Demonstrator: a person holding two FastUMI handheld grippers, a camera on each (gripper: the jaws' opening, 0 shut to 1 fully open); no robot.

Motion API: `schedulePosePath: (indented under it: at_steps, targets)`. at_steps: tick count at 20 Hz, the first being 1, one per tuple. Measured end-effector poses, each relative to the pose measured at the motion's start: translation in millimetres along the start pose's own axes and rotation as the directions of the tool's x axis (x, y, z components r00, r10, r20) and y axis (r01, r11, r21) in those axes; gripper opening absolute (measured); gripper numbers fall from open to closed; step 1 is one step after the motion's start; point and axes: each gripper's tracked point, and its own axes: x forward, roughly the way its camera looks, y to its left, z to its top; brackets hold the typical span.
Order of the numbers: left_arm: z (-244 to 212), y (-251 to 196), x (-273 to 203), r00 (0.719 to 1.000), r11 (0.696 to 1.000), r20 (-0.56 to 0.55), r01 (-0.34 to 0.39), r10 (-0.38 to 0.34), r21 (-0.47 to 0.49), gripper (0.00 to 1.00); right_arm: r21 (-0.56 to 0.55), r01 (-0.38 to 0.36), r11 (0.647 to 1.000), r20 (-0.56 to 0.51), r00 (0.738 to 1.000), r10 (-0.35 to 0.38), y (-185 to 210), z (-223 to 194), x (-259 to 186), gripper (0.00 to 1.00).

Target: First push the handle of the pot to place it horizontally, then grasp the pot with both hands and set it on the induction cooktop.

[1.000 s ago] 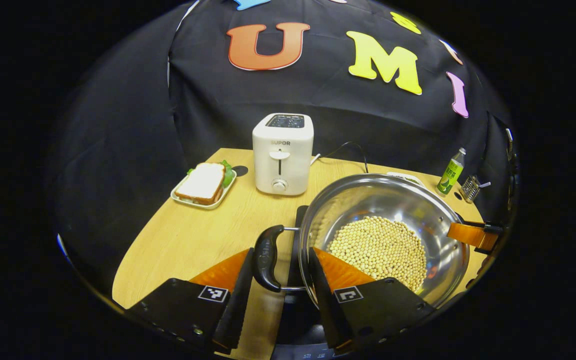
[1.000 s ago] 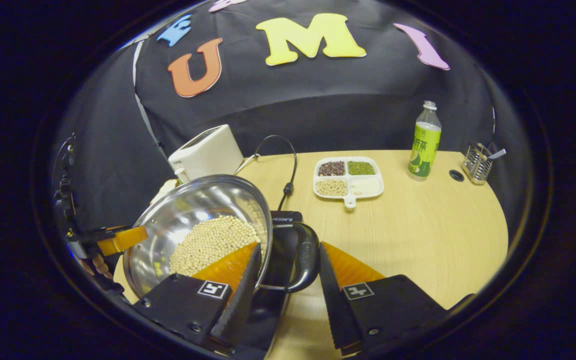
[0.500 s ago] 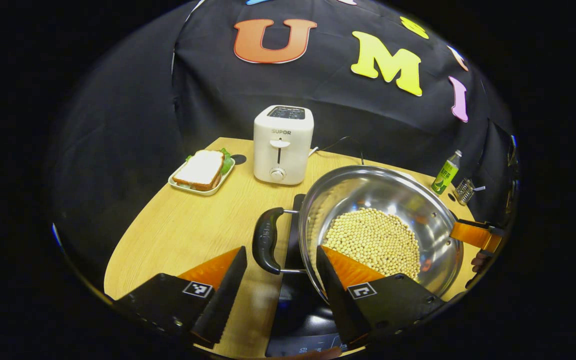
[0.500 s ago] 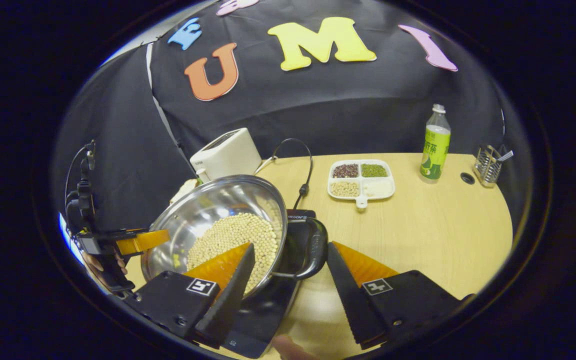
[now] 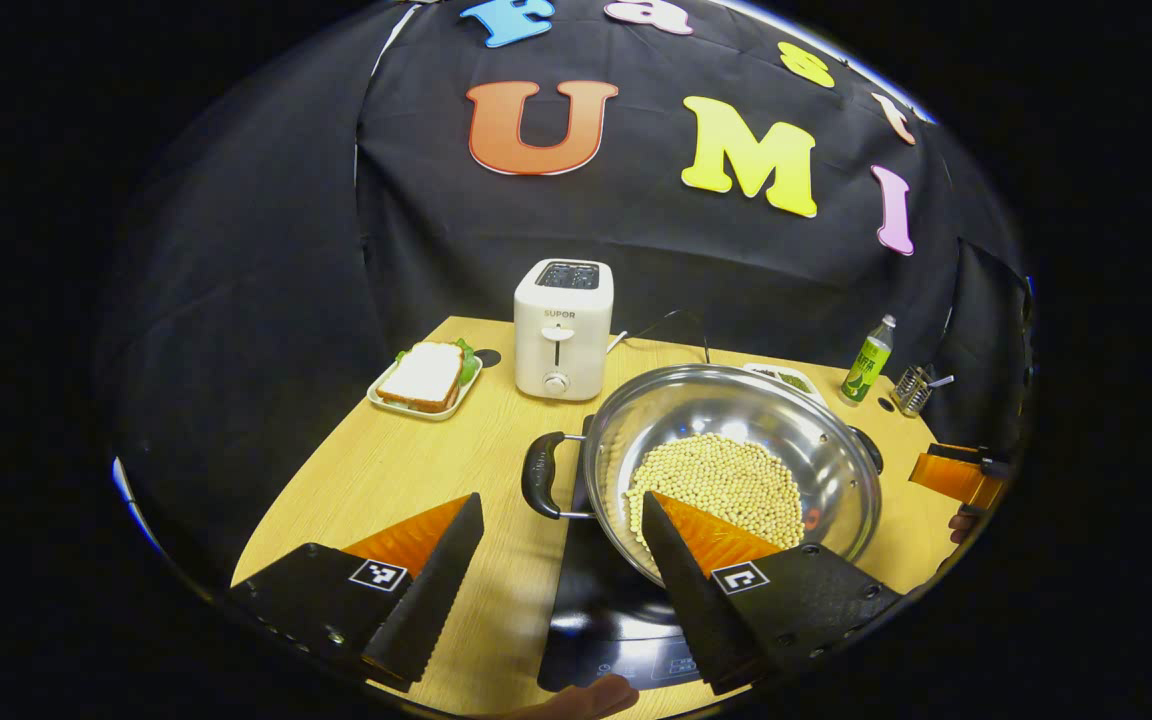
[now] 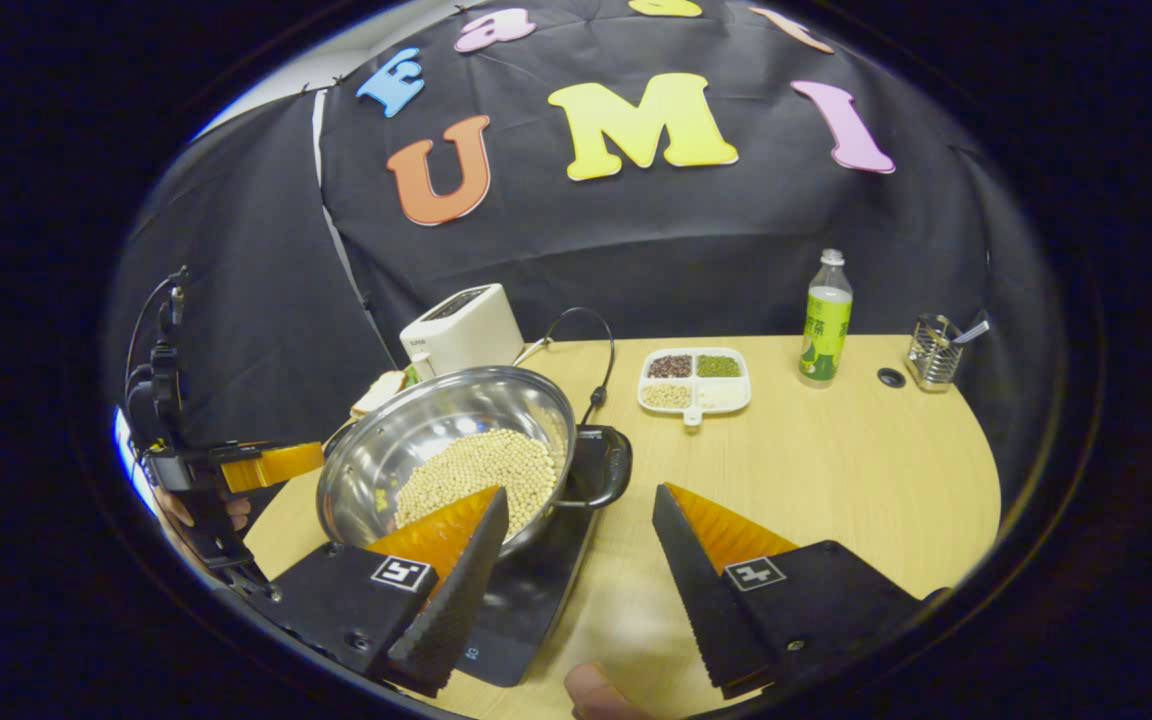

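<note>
A staged kitchen corner inside a recording booth: black cloth hangs behind a wooden table (image 6: 836,470) set with kitchen goods. Beyond the fingers stand a white toaster (image 5: 563,328), a sandwich plate (image 5: 424,378), a divided dish of beans (image 6: 694,379), a green bottle (image 6: 825,320) and an induction cooktop (image 6: 536,590).

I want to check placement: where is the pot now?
The pot sits on the induction cooktop in the left gripper view, right of the toaster.

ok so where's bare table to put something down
Broad bare wood on the table, between the divided tray, bottle and near edge. Smaller patch between sandwich plate and pot. Crowded around the toaster and cooktop.
</note>
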Motion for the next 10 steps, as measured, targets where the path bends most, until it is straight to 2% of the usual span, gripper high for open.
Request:
schedulePosePath:
  at_steps: [6,10]
  targets:
    - [13.7,-25.9,-47.1,0.995,0.999,0.091,0.042,-0.043,0.005,0.95,0.014,0.054,0.998,0.066,0.996,-0.054,-13.0,3.4,-44.6,0.92]
    - [25.3,-45.3,-78.0,0.984,0.998,0.168,0.059,-0.064,0.032,0.95,0.004,0.116,0.993,0.168,0.979,-0.115,-25.6,13.6,-83.0,0.92]
